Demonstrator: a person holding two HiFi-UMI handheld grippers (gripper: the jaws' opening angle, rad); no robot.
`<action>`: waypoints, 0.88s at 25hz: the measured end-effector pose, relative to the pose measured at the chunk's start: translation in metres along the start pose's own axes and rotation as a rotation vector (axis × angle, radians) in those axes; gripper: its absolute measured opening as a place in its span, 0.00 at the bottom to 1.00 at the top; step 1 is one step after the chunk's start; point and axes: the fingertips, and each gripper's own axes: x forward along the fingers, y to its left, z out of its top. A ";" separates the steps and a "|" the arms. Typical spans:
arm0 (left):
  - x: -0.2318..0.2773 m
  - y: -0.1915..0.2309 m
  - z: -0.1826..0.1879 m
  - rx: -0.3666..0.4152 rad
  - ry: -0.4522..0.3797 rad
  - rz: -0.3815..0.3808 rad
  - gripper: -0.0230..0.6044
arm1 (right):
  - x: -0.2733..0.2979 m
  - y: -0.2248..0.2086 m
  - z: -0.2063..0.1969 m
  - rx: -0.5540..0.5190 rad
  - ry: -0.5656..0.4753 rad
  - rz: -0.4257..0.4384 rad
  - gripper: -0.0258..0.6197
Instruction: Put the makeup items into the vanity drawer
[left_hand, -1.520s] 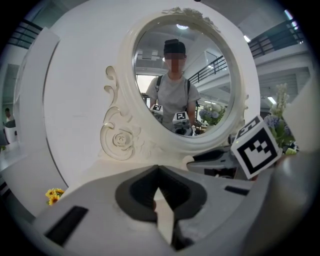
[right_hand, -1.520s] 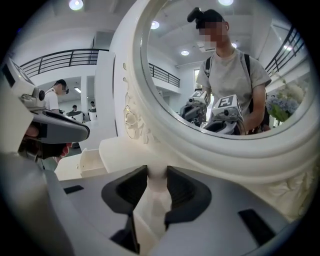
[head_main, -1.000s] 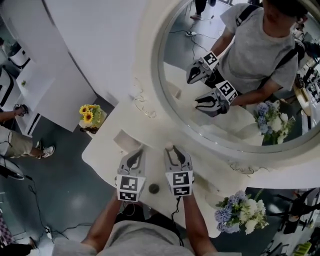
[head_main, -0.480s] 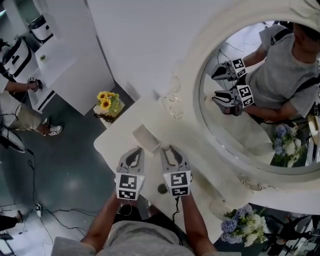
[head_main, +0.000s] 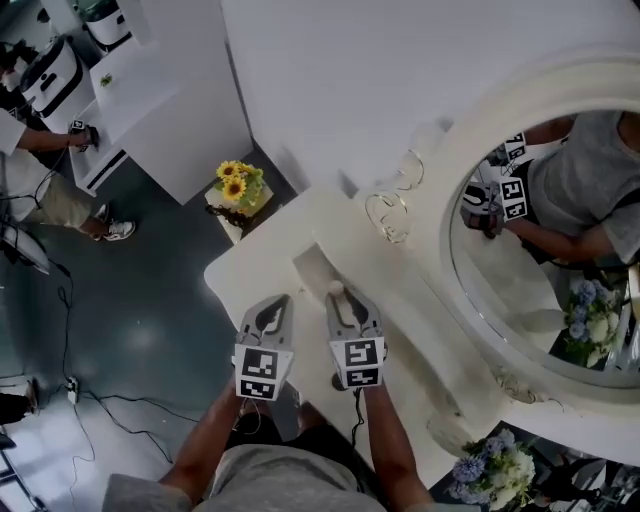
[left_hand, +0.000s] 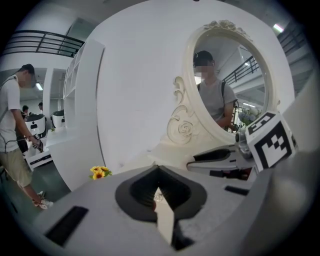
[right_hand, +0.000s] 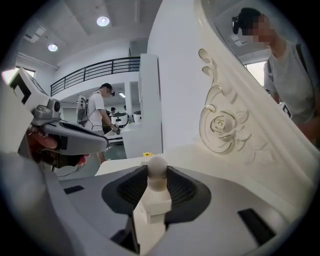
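Right gripper view showed a white bottle (right_hand: 153, 202) with a ball-shaped cap standing upright between the jaws of the right gripper (right_hand: 158, 176). Both dark pads pressed against its sides in a firm grasp. Left gripper view showed a slim white stick (left_hand: 164, 216) with a glittering tip, pinched between the clenched jaws of the left gripper (left_hand: 159, 181). From the head view, the two grippers sat side by side, close but apart, over the near edge of the cream vanity top (head_main: 275, 255). The bottle's cap poked out ahead of the right gripper's tips. Ahead and to the right of them rose the round mirror (head_main: 545, 270) in its carved frame. Ahead and to the left of the left gripper, beyond the vanity's edge, sat a bunch of sunflowers (head_main: 238, 185). Farther left a person (head_main: 40, 190) stood beside a white cabinet (head_main: 150, 90).
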 end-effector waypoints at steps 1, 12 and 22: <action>0.000 0.002 -0.003 -0.004 0.005 0.003 0.04 | 0.003 0.001 -0.003 0.003 0.006 0.003 0.24; 0.001 0.014 -0.038 -0.034 0.060 0.004 0.04 | 0.031 0.005 -0.041 0.021 0.070 0.003 0.24; 0.000 0.015 -0.044 -0.033 0.065 -0.007 0.04 | 0.035 0.006 -0.040 0.069 0.065 0.001 0.26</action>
